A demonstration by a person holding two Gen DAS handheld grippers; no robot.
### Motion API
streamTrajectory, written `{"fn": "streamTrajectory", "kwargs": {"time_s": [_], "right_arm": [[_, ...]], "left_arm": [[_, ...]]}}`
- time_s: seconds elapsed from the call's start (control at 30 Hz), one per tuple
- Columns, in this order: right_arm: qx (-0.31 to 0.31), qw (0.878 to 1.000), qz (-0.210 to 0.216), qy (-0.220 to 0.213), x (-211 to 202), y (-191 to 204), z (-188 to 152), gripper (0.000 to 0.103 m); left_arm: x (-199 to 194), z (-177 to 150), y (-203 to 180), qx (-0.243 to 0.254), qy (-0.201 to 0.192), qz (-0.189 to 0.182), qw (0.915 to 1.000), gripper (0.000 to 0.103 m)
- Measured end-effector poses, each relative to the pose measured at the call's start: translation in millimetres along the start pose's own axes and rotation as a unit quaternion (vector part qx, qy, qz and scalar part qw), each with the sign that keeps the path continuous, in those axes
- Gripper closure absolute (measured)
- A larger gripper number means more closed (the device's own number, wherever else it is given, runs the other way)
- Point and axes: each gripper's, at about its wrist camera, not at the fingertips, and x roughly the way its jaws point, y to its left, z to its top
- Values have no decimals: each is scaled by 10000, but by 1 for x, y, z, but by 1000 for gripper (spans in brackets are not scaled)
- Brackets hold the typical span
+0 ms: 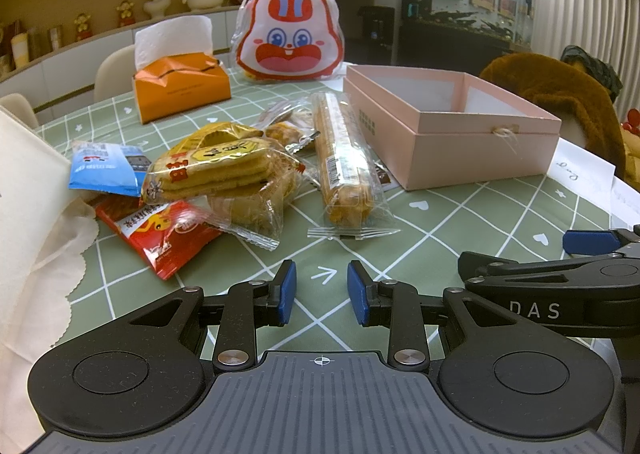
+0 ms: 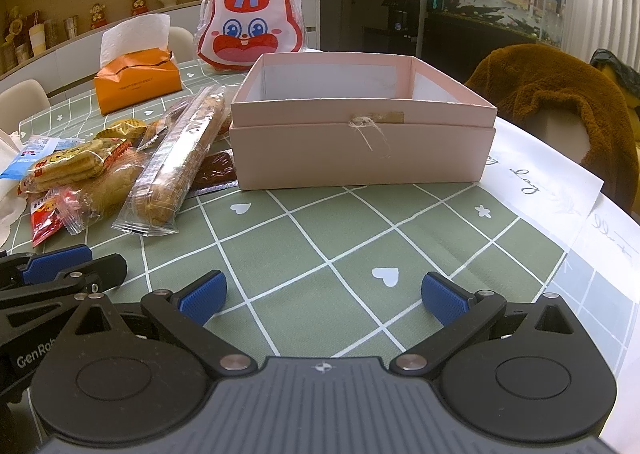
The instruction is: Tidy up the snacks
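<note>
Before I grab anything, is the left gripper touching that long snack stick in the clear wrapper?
Apart. In the left wrist view, the left gripper is open, with bare green tablecloth between it and the long snack stick.

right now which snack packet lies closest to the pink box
The long clear-wrapped pastry stick, lying alongside the pink box; the other packets sit further left in the pile.

The floor of the pink box (image 2: 360, 150) is hidden behind its near wall. A brown packet (image 2: 216, 172) lies partly under the long clear-wrapped pastry (image 2: 176, 166). At the left frame edge, the blue sachet (image 1: 106, 170) is partly covered by the yellow cracker pack (image 1: 216, 166). Printed text on the wrappers is too blurred to read. The white paper (image 2: 560, 190) is cut off at the right edge.
</note>
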Motion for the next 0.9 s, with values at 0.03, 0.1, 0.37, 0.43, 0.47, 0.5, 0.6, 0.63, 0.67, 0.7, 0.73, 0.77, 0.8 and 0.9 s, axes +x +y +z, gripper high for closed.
{"fn": "streamTrajectory", "kwargs": {"time_s": [0.03,0.1,0.37,0.43,0.47,0.5,0.6,0.63,0.67,0.7,0.73,0.77,0.8,0.9], "right_arm": [[1,10000,1,0,0,0,0,0],[1,10000,1,-1,0,0,0,0],[1,10000,2,-3,0,0,0,0],[1,10000,2,-3,0,0,0,0],[1,10000,2,-3,0,0,0,0],[1,10000,3,-4,0,0,0,0],[1,10000,4,-5,0,0,0,0],[1,10000,5,-5,0,0,0,0],[1,10000,5,-5,0,0,0,0],[0,10000,4,-6,2,0,-1,0],[-7,10000,12,-6,3,-1,-2,0],[-31,10000,42,-6,5,-1,-3,0],[-64,9999,92,22,7,-2,-3,0],[-163,9984,280,456,9,-6,9,0]], "left_arm": [[0,0,0,3,-1,2,10000,70],[0,0,0,11,-1,8,10000,70],[0,0,-1,12,-1,10,10000,70],[-2,1,-1,24,-1,22,10000,70],[-2,1,-1,24,-2,25,10000,70],[-2,1,-1,12,-2,19,10000,70],[-2,0,-1,-8,-2,10,10000,70],[-2,1,-1,-11,-2,12,10000,70],[-2,1,-1,-8,-3,14,10000,70],[-2,0,-1,-3,-3,14,10000,70],[-3,0,-2,14,-5,27,10000,70],[-3,0,-2,38,-8,46,10000,70],[-3,0,-2,52,-9,56,10000,70],[-3,1,2,-103,-12,-42,9999,70]]}}
